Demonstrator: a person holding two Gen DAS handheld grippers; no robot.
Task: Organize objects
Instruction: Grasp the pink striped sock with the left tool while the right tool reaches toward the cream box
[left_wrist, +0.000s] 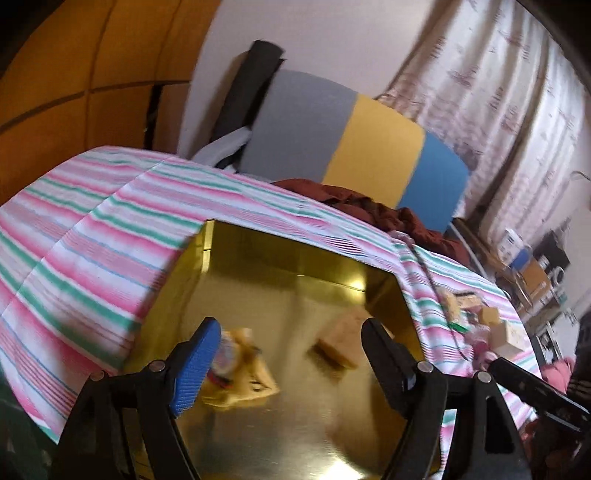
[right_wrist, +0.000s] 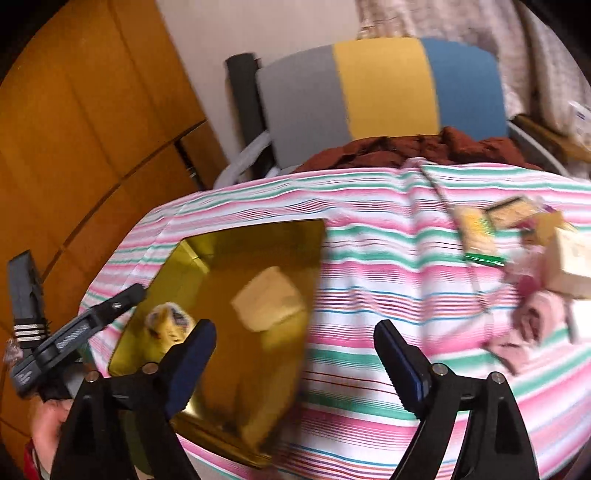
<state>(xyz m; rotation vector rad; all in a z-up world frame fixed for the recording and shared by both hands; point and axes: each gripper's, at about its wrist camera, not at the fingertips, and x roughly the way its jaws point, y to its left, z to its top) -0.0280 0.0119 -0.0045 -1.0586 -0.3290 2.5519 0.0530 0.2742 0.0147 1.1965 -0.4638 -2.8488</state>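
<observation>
A shiny gold tin box (left_wrist: 280, 413) stands open on the striped cloth; it also shows in the right wrist view (right_wrist: 221, 243). Inside lie a tan block (left_wrist: 341, 341) (right_wrist: 269, 299) and a yellow wrapped packet (left_wrist: 240, 373) (right_wrist: 170, 321). My left gripper (left_wrist: 291, 343) is open and empty just above the box, over these items. My right gripper (right_wrist: 295, 347) is open and empty over the box's right edge and the cloth. A pile of small boxes and packets (right_wrist: 517, 236) lies on the cloth at the right, also in the left wrist view (left_wrist: 480, 321).
The table wears a pink, green and white striped cloth (right_wrist: 388, 258). A chair (right_wrist: 384, 88) with a grey, yellow and blue back stands behind it, with dark red fabric (right_wrist: 406, 147) on it. A wooden wardrobe (right_wrist: 74, 129) is at the left. Curtains (left_wrist: 498, 92) hang at the right.
</observation>
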